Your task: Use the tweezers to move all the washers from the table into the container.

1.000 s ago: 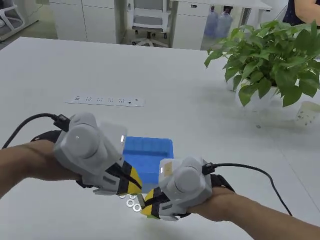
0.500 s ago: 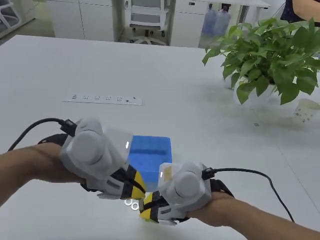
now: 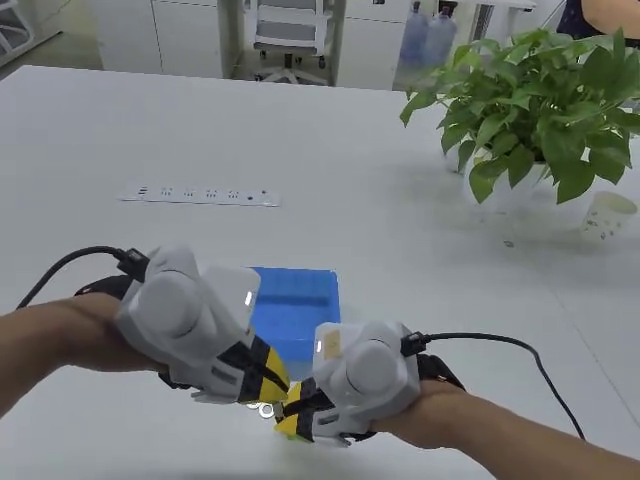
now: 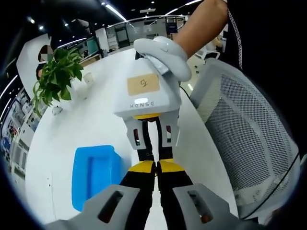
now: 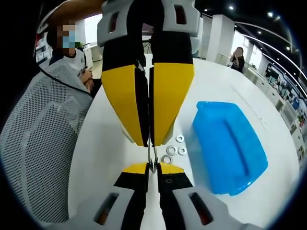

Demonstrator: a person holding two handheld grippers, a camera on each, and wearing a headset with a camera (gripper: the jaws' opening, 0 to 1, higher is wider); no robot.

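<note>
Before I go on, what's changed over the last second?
The left gripper and right gripper drew closer together and now sit tip to tip above the washers, covering more of them in the head view. No grab or release is visible; the tweezers sit between the jaw tips. The container, washers and plant stayed put; the rest is headset motion.
</note>
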